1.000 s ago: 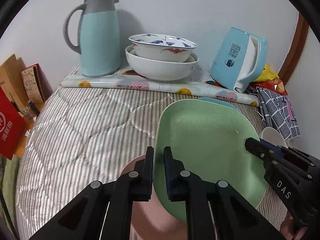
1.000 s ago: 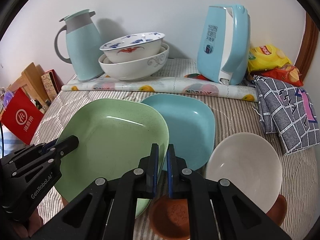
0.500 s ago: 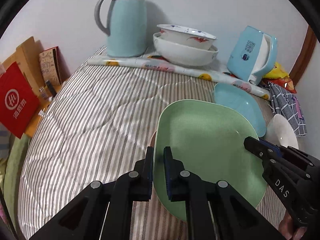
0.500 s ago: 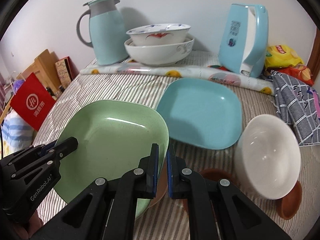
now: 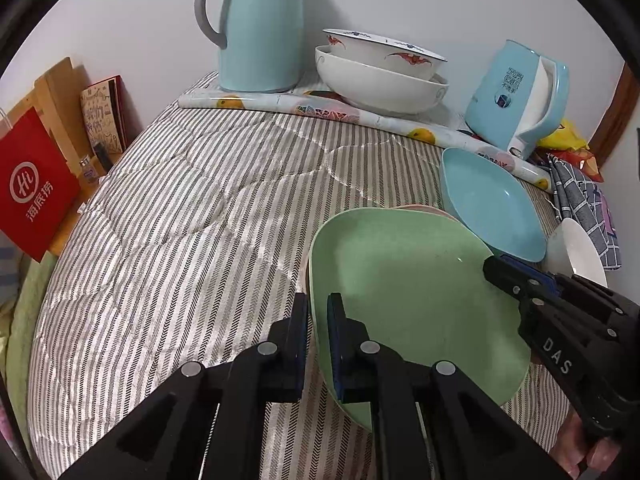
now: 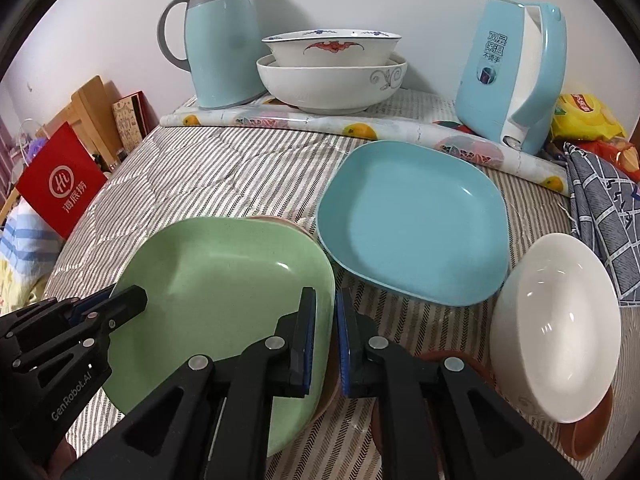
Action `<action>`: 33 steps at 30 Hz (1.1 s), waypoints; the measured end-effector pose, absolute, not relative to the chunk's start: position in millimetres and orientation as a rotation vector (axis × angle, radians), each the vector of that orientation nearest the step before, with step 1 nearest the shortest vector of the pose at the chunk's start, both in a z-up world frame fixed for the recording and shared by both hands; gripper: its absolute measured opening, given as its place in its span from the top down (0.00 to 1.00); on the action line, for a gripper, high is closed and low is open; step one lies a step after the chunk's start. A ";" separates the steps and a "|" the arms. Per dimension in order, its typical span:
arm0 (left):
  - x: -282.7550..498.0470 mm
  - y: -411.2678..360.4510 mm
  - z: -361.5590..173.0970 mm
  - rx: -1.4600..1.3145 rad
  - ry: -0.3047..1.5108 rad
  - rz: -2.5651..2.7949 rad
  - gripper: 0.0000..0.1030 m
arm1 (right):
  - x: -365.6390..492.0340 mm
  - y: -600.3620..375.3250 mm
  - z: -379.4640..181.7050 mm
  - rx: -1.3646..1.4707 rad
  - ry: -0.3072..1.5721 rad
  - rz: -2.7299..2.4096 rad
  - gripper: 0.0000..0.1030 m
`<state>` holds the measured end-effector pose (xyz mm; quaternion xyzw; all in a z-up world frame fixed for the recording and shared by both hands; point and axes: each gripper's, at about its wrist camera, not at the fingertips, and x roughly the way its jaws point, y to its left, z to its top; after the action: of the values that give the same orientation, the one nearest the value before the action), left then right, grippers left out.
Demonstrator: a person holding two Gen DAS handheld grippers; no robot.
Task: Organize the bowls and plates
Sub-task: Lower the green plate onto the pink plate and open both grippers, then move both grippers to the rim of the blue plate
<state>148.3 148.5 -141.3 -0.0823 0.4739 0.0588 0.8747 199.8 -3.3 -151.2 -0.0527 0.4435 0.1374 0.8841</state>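
Both grippers, left (image 5: pixel 318 316) and right (image 6: pixel 325 316), pinch opposite rims of the green plate (image 5: pixel 404 292) with fingers closed on it. It sits above the striped bed cover (image 5: pixel 192 208), over what seems a pink plate (image 5: pixel 424 210), beside the blue plate (image 6: pixel 416 224) and white bowl (image 6: pixel 556 324).

My left hand-held gripper (image 5: pixel 318 320) is pinched nearly closed on the near-left rim of the green plate (image 5: pixel 408 292), one finger on each side of its edge. My right hand-held gripper (image 6: pixel 325 320) clamps the same plate's opposite rim the same way. Both point forward and slightly down, and each shows in the other's view.
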 end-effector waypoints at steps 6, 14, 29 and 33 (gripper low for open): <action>142.9 145.6 -136.3 -0.162 0.991 0.124 0.69 | 190.5 -7.8 -143.4 -0.113 0.906 0.276 0.81; 122.0 130.5 -122.9 -0.114 0.957 0.125 0.46 | 161.3 -27.5 -131.9 -0.078 0.888 0.263 0.66; 104.3 104.3 -135.1 -0.085 0.991 0.110 0.44 | 116.2 -63.4 -115.4 -0.061 0.854 0.198 0.65; 103.5 104.2 -127.7 -0.087 0.974 0.109 0.44 | 114.0 -70.8 -113.8 -0.040 0.855 0.185 0.65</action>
<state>103.5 104.2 -127.7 -0.0419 0.4678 0.0522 0.8813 114.0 -70.8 -113.9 -0.0196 0.4139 0.0897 0.9057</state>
